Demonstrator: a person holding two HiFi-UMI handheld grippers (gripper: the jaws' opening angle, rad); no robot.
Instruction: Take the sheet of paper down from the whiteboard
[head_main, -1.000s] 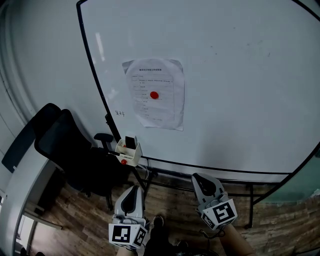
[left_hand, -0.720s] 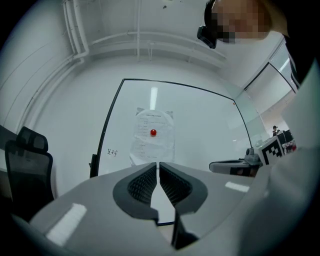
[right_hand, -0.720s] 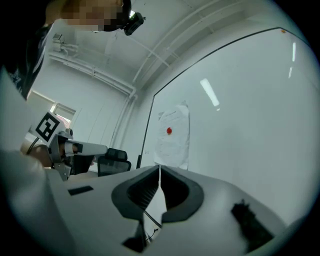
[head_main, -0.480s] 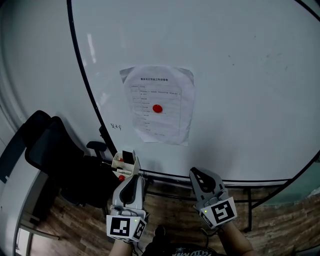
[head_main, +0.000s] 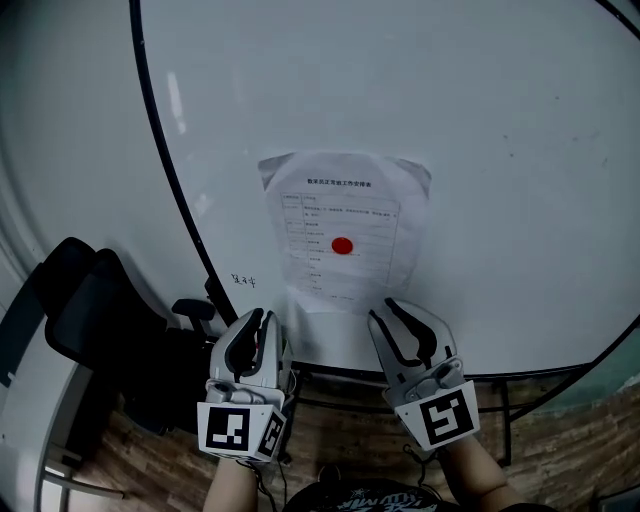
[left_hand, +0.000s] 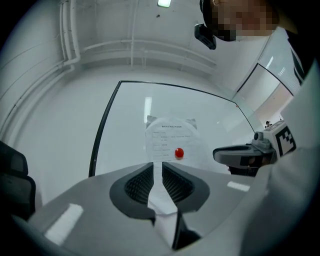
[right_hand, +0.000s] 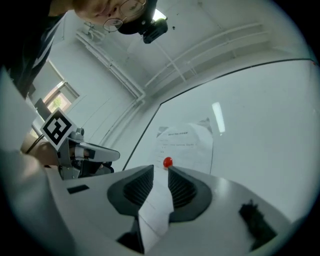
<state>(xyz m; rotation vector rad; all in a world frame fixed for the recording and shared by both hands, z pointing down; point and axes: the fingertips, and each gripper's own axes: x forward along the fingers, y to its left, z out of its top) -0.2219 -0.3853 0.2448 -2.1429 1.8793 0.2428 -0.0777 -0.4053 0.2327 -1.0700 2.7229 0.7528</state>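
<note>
Head view gives me the whiteboard (head_main: 500, 150) filling most of the frame. The sheet of paper (head_main: 345, 215) hangs flat on it just below centre, pinned by a red magnet (head_main: 342, 245) near its middle. My left gripper (head_main: 262, 328) sits at seven o'clock of the sheet, its tips just off the lower left corner. The right gripper (head_main: 390, 315) sits at five o'clock, its tips overlapping the sheet's bottom edge, though I cannot tell whether they touch it. A dark office chair (head_main: 90, 320) stands at nine o'clock of the left gripper.

From the left gripper view, the left gripper (left_hand: 157, 167) has just been opening its jaws. They stand a narrow gap apart with nothing pinched between them. The sheet of paper (left_hand: 172, 137) shows beyond at twelve o'clock, the magnet (left_hand: 179, 153) at one o'clock, and the right gripper (left_hand: 240, 156) out at three o'clock.

From the right gripper view, the right gripper (right_hand: 160, 172) has likewise just been opening, with a narrow gap and nothing clamped. The magnet (right_hand: 167, 162) sits right above the gap at twelve o'clock, the sheet (right_hand: 187, 142) rises toward one o'clock, and the left gripper (right_hand: 95, 152) lies at nine o'clock.
</note>
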